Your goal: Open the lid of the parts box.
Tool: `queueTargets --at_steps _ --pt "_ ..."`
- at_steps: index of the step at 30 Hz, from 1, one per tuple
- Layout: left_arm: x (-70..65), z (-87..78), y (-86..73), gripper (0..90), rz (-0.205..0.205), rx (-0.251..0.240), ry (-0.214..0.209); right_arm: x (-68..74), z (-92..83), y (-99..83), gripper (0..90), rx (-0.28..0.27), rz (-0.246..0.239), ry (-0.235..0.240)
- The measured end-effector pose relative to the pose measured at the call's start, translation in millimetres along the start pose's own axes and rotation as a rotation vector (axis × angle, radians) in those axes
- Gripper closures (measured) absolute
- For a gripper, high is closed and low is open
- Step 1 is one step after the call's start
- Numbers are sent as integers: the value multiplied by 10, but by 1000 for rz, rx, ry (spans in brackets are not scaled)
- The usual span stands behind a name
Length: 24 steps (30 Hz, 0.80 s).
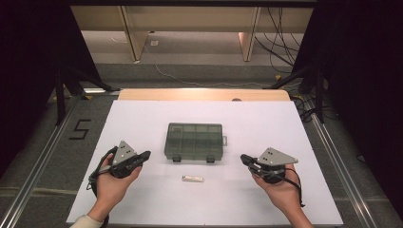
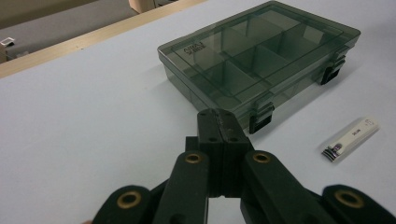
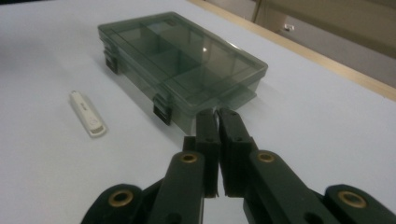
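Smoky-grey clear plastic compartment box (image 1: 195,141) mid-worktop, latched. Small white plastic stick (image 1: 192,178) just in front of the box. Left tool (image 1: 141,157) and right tool (image 1: 245,158) flank the box, jaws closed, empty. Approach stage; next probably opening jaws, reaching.

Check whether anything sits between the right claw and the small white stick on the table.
Nothing visible does. The right claw, shut and holding nothing, hovers to the right of the white stick, with bare white table between them. The grey compartment box, lid closed, lies farther back, off that line.
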<state>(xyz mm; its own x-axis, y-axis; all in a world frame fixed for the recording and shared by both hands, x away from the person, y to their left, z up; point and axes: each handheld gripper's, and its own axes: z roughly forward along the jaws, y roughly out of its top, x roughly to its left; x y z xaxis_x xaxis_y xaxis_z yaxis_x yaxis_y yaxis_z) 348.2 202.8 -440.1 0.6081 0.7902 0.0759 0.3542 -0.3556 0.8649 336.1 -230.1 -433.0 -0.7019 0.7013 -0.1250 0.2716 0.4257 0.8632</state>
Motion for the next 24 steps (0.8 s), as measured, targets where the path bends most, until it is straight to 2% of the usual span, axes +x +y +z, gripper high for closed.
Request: queueTargets --at_steps 2,3,6,7,8,9,11,13,14,15,18,19,20,22,24 --pt "-1 13 1 895 -11 6 -2 -15 35 11 881 -6 -4 -5" --pt "19 50 17 896 10 20 -3 -34 87 25 886 8 21 -12" --pt "11 93 30 895 8 26 1 -41 136 30 895 15 22 -16" --pt "5 145 47 896 18 40 -9 -45 176 35 900 28 52 -24" --pt "-8 166 51 896 10 39 -7 -48 189 36 900 27 58 -31" --pt "-7 186 59 896 21 52 -7 -52 205 38 900 26 62 -29" --pt "-16 246 68 896 21 62 -9 -67 248 47 900 28 51 -25" --pt "-4 301 74 897 39 83 -8 -65 297 51 900 43 60 -18" --pt "-19 327 72 897 15 95 -11 -64 327 51 900 48 59 -14" --pt "-1 344 75 897 42 116 -9 -62 354 51 900 58 55 -9" --pt "11 417 71 897 51 151 -15 -44 445 43 900 81 50 8" --pt "4 454 61 897 39 146 -16 -43 474 39 900 88 43 12" --pt "12 471 62 897 50 172 -11 -38 501 37 900 99 43 22" --pt "12 495 57 897 54 166 -11 -35 536 34 900 102 35 20" --pt "10 551 37 897 53 185 -14 -22 596 36 900 117 29 31"
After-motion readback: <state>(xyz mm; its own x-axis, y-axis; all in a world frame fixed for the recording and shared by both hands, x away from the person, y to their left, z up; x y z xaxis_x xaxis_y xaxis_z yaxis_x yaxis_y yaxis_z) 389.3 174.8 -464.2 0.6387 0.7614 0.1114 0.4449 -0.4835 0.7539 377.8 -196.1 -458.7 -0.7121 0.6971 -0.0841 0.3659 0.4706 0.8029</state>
